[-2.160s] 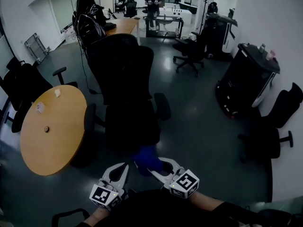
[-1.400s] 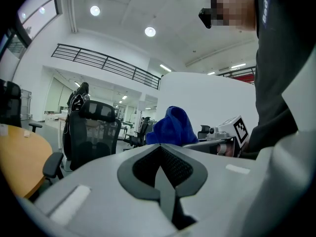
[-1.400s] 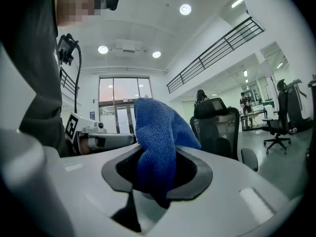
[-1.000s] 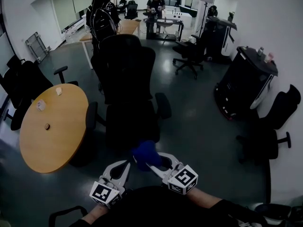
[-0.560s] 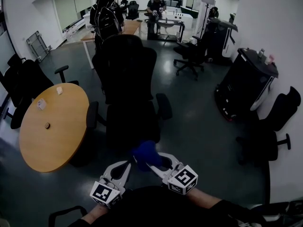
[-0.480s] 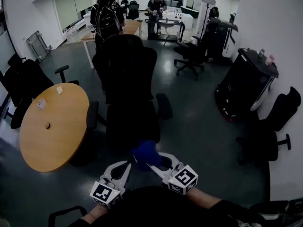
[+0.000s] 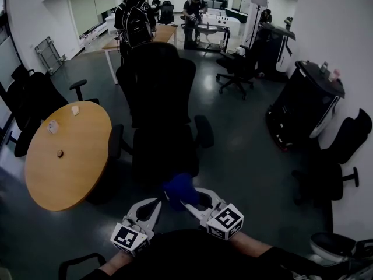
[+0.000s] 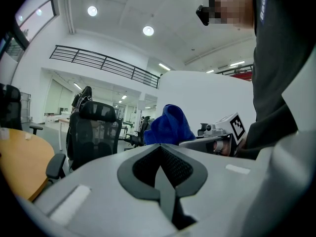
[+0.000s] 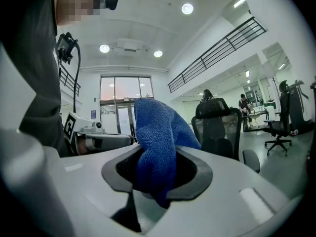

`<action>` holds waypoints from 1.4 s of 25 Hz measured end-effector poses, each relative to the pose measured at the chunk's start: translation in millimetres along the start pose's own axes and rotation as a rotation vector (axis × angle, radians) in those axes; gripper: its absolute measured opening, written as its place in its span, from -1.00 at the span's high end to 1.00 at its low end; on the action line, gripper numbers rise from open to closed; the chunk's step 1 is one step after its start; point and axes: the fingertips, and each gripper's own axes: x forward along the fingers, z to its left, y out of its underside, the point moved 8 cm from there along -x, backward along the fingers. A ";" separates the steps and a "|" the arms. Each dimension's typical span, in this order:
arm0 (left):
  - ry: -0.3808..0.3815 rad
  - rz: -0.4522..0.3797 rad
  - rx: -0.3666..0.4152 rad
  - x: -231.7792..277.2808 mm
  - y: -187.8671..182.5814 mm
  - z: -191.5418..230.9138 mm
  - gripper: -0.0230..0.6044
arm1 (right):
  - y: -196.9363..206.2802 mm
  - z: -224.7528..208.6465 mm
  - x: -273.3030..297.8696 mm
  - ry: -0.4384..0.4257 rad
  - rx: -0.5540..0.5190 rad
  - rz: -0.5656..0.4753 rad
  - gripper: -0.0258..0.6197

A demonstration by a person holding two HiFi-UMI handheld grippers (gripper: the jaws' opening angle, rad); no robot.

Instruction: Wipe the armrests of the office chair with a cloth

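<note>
Right gripper (image 9: 157,177) clamped on blue cloth (image 9: 159,132); cloth bunches up out of jaws. Left gripper (image 8: 162,169) jaws together, nothing between. Both grippers side by side, near front of office chair (image 7: 160,92) seat. Cloth clear of both armrests (image 7: 203,130). Round wooden table (image 7: 64,162) just beside chair.

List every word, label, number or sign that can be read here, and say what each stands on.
No text here reads in full.
White lettering on the person's dark top: sideways and cut off by the picture's edge, not readable as a word.
Right marker cube and left marker cube: black-and-white square patterns, no letters.
Small blue wall sign: too small to read.
White card on the round table: too small to read.
</note>
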 end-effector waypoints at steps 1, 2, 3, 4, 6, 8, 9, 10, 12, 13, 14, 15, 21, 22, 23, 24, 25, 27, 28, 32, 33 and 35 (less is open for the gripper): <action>0.000 0.001 0.000 -0.2 -0.8 -0.4 0.86 | -0.5 0.3 0.1 -0.001 0.000 0.000 0.48; 0.000 0.002 0.001 -0.8 -0.9 -0.3 0.86 | -0.7 0.9 0.4 -0.002 0.001 -0.001 0.48; -0.001 0.004 0.001 -1.7 -0.4 0.2 0.87 | -0.5 1.6 1.1 -0.003 0.001 -0.001 0.48; -0.001 0.006 0.001 -2.6 0.7 0.8 0.86 | 0.1 2.3 1.8 -0.003 0.001 -0.001 0.48; -0.001 0.011 0.005 -3.9 4.7 2.3 0.87 | 1.4 2.5 2.4 -0.005 -0.001 -0.001 0.48; -0.002 0.012 0.007 -3.8 4.8 2.3 0.87 | 1.8 1.9 2.0 -0.004 0.003 0.000 0.48; -0.002 0.011 0.006 -3.5 3.0 1.8 0.86 | 1.7 1.6 1.9 -0.004 0.004 0.000 0.48; -0.003 0.011 0.007 -3.6 2.8 1.9 0.86 | 1.6 1.6 1.8 -0.004 0.005 0.000 0.48; -0.003 0.014 0.014 -4.5 6.2 3.1 0.87 | 1.3 1.7 1.7 -0.005 0.005 -0.001 0.48; -0.003 0.015 0.014 -4.4 5.6 2.7 0.87 | 1.2 1.8 1.6 -0.006 0.005 -0.001 0.48; -0.004 0.014 0.012 -4.1 3.1 1.7 0.87 | 1.1 1.7 1.3 -0.006 0.005 -0.001 0.48; -0.005 0.013 0.010 -3.7 1.0 0.7 0.86 | 1.0 1.6 1.0 -0.006 0.006 -0.001 0.48; -0.005 0.015 0.008 -0.9 1.2 -1.5 0.87 | 2.2 -0.8 -1.6 -0.004 0.003 -0.005 0.48; -0.005 0.014 0.009 -0.4 0.7 -1.9 0.87 | 1.9 -1.2 -2.2 -0.002 0.005 -0.005 0.48; -0.005 0.014 0.008 -0.1 0.6 -1.9 0.87 | 1.5 -1.7 -2.6 0.001 0.007 -0.005 0.48; -0.005 0.015 0.006 0.2 1.6 -1.4 0.87 | 1.4 -2.3 -2.7 0.003 0.009 -0.005 0.48; -0.006 0.015 0.003 0.6 3.5 -0.5 0.87 | 1.4 -3.1 -2.6 0.005 0.010 -0.006 0.48; -0.004 0.018 0.005 1.9 5.8 0.5 0.87 | 1.1 -4.7 -2.4 0.007 0.010 -0.008 0.48; -0.003 0.020 0.011 2.3 7.1 0.9 0.87 | 0.9 -5.1 -2.5 0.007 0.010 -0.009 0.48; -0.002 0.022 0.010 5.3 3.3 -1.5 0.86 | 2.1 -6.8 -3.9 0.008 0.016 -0.012 0.48; -0.001 0.022 0.008 6.5 1.9 -2.0 0.87 | 2.6 -7.8 -4.2 0.007 0.021 -0.014 0.48; 0.000 0.023 0.006 7.9 2.2 -1.7 0.87 | 2.9 -9.1 -4.4 0.002 0.032 -0.023 0.48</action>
